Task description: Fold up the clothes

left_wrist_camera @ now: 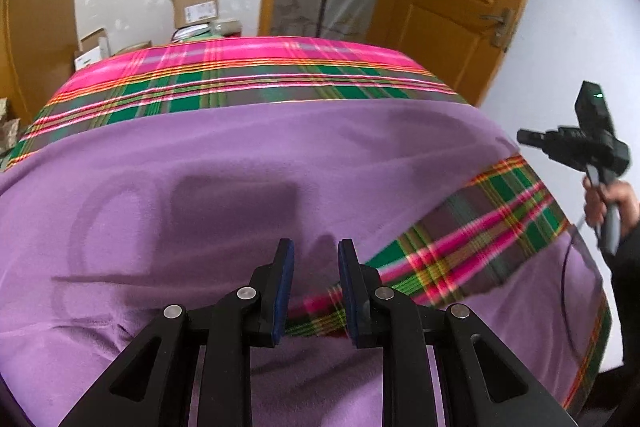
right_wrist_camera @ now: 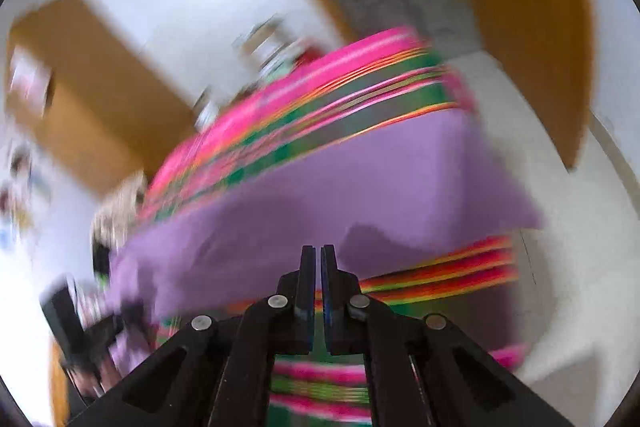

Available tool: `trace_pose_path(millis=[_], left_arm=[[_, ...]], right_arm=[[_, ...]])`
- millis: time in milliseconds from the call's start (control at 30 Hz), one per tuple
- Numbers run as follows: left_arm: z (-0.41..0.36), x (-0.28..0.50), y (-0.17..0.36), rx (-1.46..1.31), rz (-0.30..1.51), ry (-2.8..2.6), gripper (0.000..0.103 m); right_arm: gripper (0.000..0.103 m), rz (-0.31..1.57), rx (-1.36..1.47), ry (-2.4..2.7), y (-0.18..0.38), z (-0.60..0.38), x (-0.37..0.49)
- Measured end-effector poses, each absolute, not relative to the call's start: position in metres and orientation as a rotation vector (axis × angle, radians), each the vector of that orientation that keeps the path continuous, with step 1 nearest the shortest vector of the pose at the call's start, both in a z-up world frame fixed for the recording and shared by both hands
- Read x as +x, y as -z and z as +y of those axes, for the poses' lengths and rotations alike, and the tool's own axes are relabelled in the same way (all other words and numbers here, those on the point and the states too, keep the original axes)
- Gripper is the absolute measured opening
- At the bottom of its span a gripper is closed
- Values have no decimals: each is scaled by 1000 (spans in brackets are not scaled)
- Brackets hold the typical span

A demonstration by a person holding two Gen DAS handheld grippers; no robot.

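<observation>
Overhead, both wrist views are looking down on a purple fleece garment [left_wrist_camera: 248, 163] lying spread across a table covered by a pink-and-green plaid cloth [left_wrist_camera: 240, 67]. A strip of that plaid is showing through diagonally on the right of the left wrist view, so the purple cloth is either parted or doubled there; which, I cannot tell.

Left gripper [left_wrist_camera: 314, 255]: hovering just above the purple cloth, jaws standing partly apart with nothing between the pads, casting a shadow onto the fabric ahead.

Right gripper [right_wrist_camera: 318, 259]: jaws drawn together, only a sliver of gap between the pads, and nothing visibly pinched. Its view is heavily smeared, so the hand is swinging. In the left wrist view it is sitting off the table's right edge, held by a hand [left_wrist_camera: 608, 203], well apart from the cloth.

Handling judgement: the garment is looking soft, light and limp, with a fuzzy nap that should be gripping the pads rather than slipping. It will be sagging and trailing when lifted, not keeping shape. Best hold is probably an edge or corner, pinched through a single layer, both grippers taking matching corners so the fold is landing square.
</observation>
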State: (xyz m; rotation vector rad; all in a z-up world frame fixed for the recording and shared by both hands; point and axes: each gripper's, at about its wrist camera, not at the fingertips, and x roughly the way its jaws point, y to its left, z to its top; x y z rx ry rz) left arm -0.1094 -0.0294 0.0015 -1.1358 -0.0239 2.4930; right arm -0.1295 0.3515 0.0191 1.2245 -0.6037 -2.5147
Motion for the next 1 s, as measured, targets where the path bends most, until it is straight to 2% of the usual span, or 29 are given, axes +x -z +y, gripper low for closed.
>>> trace_pose_path(millis=[33,67,100,167,233,333,500,633,733,767,833,867,1000], left_arm=[[-28,-109,-1,-1137,-18,-2490,23],[-27,-109,0,-1138,-11,-2487,23],[-26,-107,0,-1136,3,-2484,23],[-25,-102,-1,-1118,31,-2480,24],[-26,-99,0,-1106,56,-2473,27],[-25,-99,3,-1110,76,-2468,28],[-19,-104,8,-1147,101,-2434,31],[-9,-102,9,-1142,180,-2431,34],[-5,-103,9,-1138,222,-2430,34],[-4,-103,9,-1137,235,-2431,34],[-4,-104,9,-1137,258,-2446,17],[-5,-104,8,-1134,252,-2444,8],[-11,-98,3,-1108,231,-2430,2]], right_arm=[[4,-499,1233,2501,-21,330,-131],[10,-385,1224,2492,-24,311,-129],[20,-274,1213,2480,-27,293,-127],[33,-19,1139,2475,-32,261,-117],[35,242,1066,2467,-35,237,-107],[35,413,1058,2404,-29,218,-105],[35,583,1120,2263,-16,199,-113],[34,638,1191,2183,-3,191,-130],[25,605,1194,2151,0,191,-138],[16,597,1192,2138,0,191,-139],[6,611,1196,2142,1,188,-138],[4,617,1197,2143,1,187,-138],[2,556,1185,2125,-8,197,-129]])
